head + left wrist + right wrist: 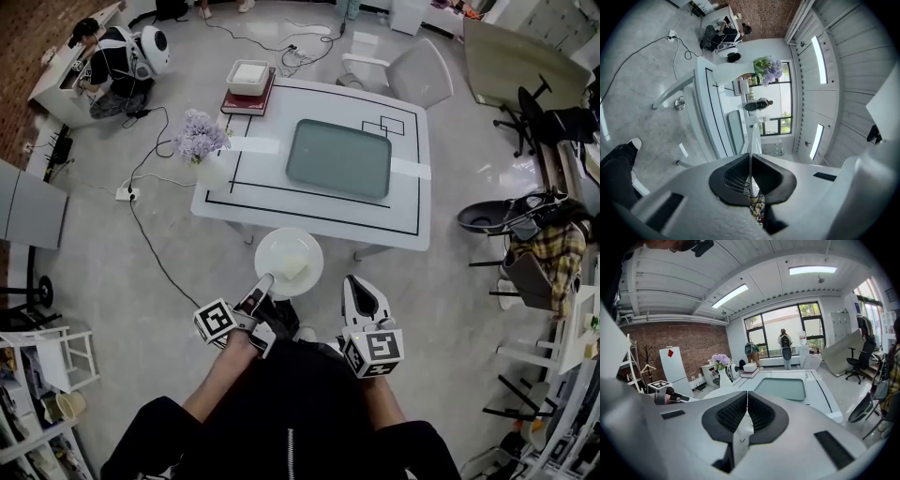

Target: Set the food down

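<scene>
A round white plate point(279, 251) carries a pale piece of food point(295, 267); it hangs in the air just in front of the white table point(405, 204). My left gripper point(265, 281) is shut on the plate's near rim. In the left gripper view the plate point(753, 136) shows edge-on as a thin white line between the closed jaws of that gripper point(750, 164). Right of the plate, my right gripper point(357, 282) is shut and holds nothing; its jaws point(746, 401) meet with no gap. A grey-green tray point(338, 157) lies on the table.
A vase of lilac flowers point(202, 142) stands at the table's left edge. Books with a white box point(248, 82) sit at its far left corner. A chair point(414, 75) stands behind. A person point(117, 58) crouches far left; cables cross the floor.
</scene>
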Action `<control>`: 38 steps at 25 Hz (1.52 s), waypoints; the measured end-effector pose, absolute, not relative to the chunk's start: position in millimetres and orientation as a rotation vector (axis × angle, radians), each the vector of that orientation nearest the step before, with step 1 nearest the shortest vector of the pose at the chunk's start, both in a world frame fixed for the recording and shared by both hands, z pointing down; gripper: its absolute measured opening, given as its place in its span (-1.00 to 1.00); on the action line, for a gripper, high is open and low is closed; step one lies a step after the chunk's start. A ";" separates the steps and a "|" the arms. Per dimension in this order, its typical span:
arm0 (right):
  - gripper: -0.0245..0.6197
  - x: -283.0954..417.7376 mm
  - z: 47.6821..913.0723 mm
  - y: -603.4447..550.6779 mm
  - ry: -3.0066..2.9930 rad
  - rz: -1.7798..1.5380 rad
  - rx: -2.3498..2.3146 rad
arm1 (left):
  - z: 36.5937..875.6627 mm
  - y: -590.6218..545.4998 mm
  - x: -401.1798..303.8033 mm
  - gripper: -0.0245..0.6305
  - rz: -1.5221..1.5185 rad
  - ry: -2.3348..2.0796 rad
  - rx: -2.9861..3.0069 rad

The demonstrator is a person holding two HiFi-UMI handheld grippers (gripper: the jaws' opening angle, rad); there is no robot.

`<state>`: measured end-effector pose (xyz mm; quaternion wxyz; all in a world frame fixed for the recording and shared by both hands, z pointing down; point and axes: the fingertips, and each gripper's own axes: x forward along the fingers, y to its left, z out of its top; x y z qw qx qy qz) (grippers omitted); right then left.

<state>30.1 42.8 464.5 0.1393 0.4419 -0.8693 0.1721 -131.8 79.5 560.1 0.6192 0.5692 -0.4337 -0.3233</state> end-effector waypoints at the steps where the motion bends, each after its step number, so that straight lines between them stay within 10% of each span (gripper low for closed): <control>1: -0.89 25.3 464.8 39.0 -2.507 0.491 1.277 | 559.9 75.0 -136.5 -0.89 -0.739 -0.996 1.314; 38: -0.89 -5.2 493.5 -160.8 -2.511 0.559 1.196 | 584.3 -113.3 -157.2 -0.89 -0.707 -1.032 1.251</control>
